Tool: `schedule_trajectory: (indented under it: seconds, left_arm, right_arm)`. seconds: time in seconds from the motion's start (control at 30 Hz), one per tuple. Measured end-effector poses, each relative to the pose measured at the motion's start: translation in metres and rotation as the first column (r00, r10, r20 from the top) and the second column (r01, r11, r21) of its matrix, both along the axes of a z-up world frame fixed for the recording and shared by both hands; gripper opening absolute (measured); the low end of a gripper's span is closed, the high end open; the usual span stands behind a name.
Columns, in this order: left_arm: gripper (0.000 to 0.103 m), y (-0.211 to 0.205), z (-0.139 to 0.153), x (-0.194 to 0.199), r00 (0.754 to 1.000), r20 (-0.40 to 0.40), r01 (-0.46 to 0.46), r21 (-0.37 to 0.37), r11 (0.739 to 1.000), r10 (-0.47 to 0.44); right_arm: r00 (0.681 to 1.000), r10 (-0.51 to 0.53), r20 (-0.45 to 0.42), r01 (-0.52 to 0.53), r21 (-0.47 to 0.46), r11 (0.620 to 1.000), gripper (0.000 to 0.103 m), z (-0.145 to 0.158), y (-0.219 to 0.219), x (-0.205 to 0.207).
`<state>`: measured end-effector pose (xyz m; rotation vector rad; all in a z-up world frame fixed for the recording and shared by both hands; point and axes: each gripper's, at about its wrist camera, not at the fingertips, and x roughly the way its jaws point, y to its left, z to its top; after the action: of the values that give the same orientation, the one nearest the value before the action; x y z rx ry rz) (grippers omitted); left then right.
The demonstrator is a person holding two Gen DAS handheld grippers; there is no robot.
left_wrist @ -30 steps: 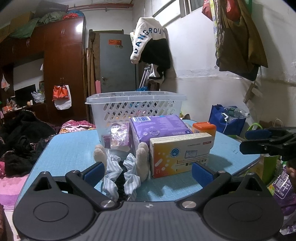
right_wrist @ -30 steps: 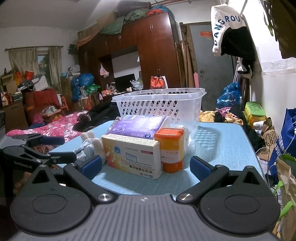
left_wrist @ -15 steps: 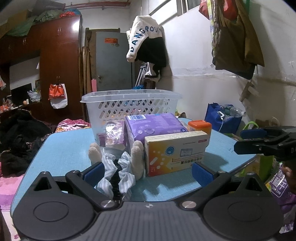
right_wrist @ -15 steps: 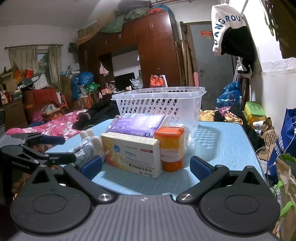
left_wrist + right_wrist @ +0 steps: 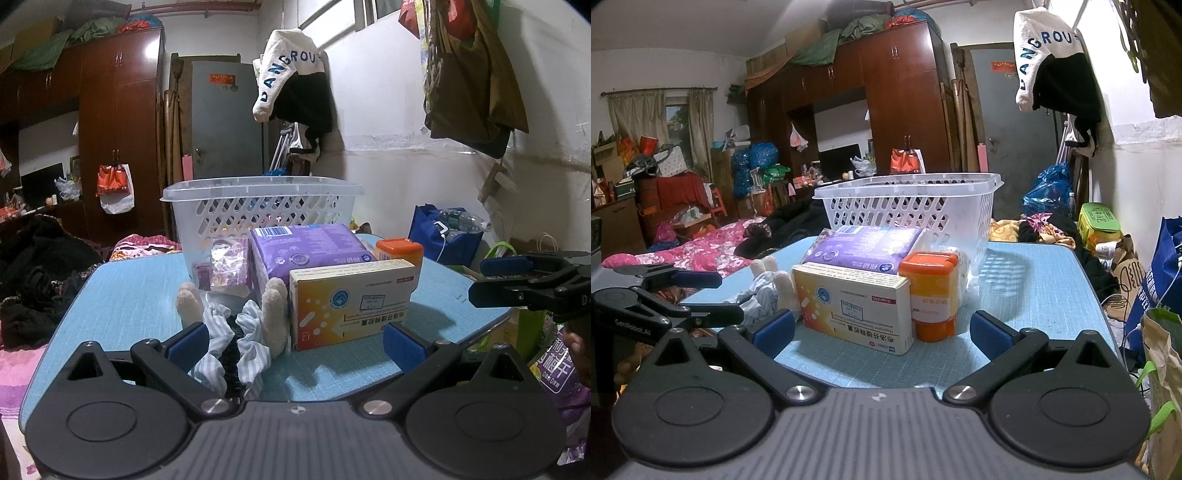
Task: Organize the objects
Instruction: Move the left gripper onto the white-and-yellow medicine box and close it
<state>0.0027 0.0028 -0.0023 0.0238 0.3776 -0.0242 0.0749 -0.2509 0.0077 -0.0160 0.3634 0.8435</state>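
Observation:
A white lattice basket (image 5: 262, 206) (image 5: 908, 214) stands at the far side of a blue table (image 5: 122, 295) (image 5: 1034, 288). In front of it lie a purple pack (image 5: 306, 251) (image 5: 864, 245), a yellow-and-white medicine box (image 5: 351, 299) (image 5: 853, 306), an orange-capped bottle (image 5: 399, 249) (image 5: 932, 295), a small clear packet (image 5: 225, 266) and a striped soft toy (image 5: 236, 325) (image 5: 764, 288). My left gripper (image 5: 293, 341) is open, just short of the toy and box. My right gripper (image 5: 882, 328) is open, just short of the box and bottle. Both are empty.
A wall with hanging clothes (image 5: 472, 74) runs along the right. Bags (image 5: 1160, 280) stand on the floor past the table's right edge. A bed with pink bedding (image 5: 701, 251) and a wardrobe (image 5: 879, 103) lie beyond the left side.
The left gripper has shifted slightly, so the objects sit a little further left and lower in its view. The right gripper has barely moved. Both stay open.

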Motion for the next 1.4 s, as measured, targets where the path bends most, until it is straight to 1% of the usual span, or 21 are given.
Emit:
schedule_trajectory:
  seconds: [0.1,0.17,0.23,0.3,0.33,0.4,0.47,0.53,0.63,0.73,0.8,0.87,0.93,1.0,1.07,1.13,1.17,1.2,1.27,1.4]
  left_arm:
    - [0.101,0.002,-0.001,0.001,1.000,-0.005,-0.020,-0.003,1.000,0.020]
    - [0.101,0.004,-0.002,0.000,1.000,0.008,-0.028,-0.003,1.000,0.028]
    - [0.100,0.005,-0.001,0.000,0.999,0.026,-0.034,0.001,0.999,0.034]
    - [0.100,0.008,0.000,-0.002,0.998,0.058,-0.038,-0.010,0.999,0.038]
    - [0.100,0.010,0.001,-0.003,0.996,0.074,-0.046,-0.011,0.999,0.046]
    - [0.101,0.012,0.003,-0.004,0.991,0.113,-0.069,0.002,0.998,0.068]
    - [0.103,0.014,0.004,-0.003,0.986,0.150,-0.078,0.008,0.997,0.076]
    - [0.103,0.016,0.004,-0.001,0.984,0.162,-0.081,0.010,0.997,0.078]
    - [0.103,0.014,0.001,0.002,0.984,0.159,-0.085,0.038,0.996,0.078]
    - [0.102,0.017,0.001,0.003,0.987,0.160,0.012,-0.013,1.000,-0.010]
    - [0.099,0.014,0.000,0.005,0.986,0.157,0.068,-0.017,0.998,-0.065]
    - [0.087,0.011,-0.004,0.011,0.986,0.140,0.096,0.000,0.995,-0.095]
    - [0.082,0.009,-0.007,0.018,0.985,0.133,0.113,0.014,0.994,-0.114]
    - [0.078,0.007,-0.009,0.026,0.984,0.125,0.122,0.023,0.992,-0.124]
    - [0.065,0.008,-0.011,0.035,0.985,0.116,0.123,0.020,0.992,-0.125]
    - [0.058,0.010,-0.011,0.040,0.984,0.117,0.132,0.002,0.991,-0.131]
    - [0.057,0.011,-0.011,0.043,0.984,0.116,0.138,-0.003,0.990,-0.137]
    - [0.056,0.010,-0.011,0.044,0.983,0.119,0.140,-0.002,0.990,-0.139]
    - [0.053,0.007,-0.010,0.043,0.982,0.125,0.141,0.009,0.990,-0.141]
    - [0.052,0.001,-0.009,0.034,0.976,0.142,0.162,0.024,0.987,-0.164]
  right_arm:
    - [1.000,-0.001,-0.002,0.001,-0.002,1.000,0.103,-0.001,0.000,0.001]
    - [1.000,-0.005,0.000,0.005,0.000,1.000,0.103,-0.001,0.000,0.001]
    - [1.000,-0.007,0.010,0.006,0.031,1.000,0.103,-0.002,-0.003,0.002]
    - [0.999,-0.030,0.021,0.028,0.075,0.997,0.103,-0.002,-0.006,0.003]
    - [0.998,-0.056,0.041,0.052,0.087,0.995,0.103,-0.002,-0.008,0.003]
    - [0.984,-0.124,0.126,0.111,0.104,0.988,0.103,-0.005,-0.009,0.000]
    - [0.970,-0.158,0.182,0.144,0.088,0.986,0.103,-0.007,-0.008,-0.002]
    - [0.974,-0.141,0.176,0.129,0.077,0.989,0.103,-0.009,-0.007,0.000]
    - [0.989,-0.061,0.138,0.050,0.084,0.995,0.103,-0.012,-0.008,0.004]
    - [0.992,0.002,0.124,-0.014,0.092,0.996,0.103,-0.015,-0.007,0.007]
    - [0.992,0.010,0.128,-0.021,0.082,0.996,0.103,-0.019,-0.005,0.009]
    - [0.993,0.012,0.116,-0.020,0.069,0.997,0.103,-0.024,0.000,0.015]
    - [0.997,0.027,0.078,-0.033,0.077,0.997,0.098,-0.030,0.000,0.025]
    - [0.998,0.048,0.042,-0.051,0.084,0.995,0.083,-0.036,0.001,0.032]
    - [0.998,0.062,0.020,-0.063,0.075,0.995,0.075,-0.040,0.002,0.036]
    - [0.997,0.068,0.018,-0.069,0.062,0.996,0.073,-0.043,0.004,0.036]
    - [0.997,0.073,0.020,-0.074,0.059,0.995,0.070,-0.044,0.003,0.033]
    - [0.997,0.078,0.019,-0.079,0.054,0.995,0.069,-0.044,0.004,0.034]
    - [0.997,0.077,0.029,-0.078,0.047,0.996,0.068,-0.043,0.004,0.032]
    - [0.996,0.080,0.044,-0.082,0.039,0.996,0.066,-0.040,0.004,0.031]
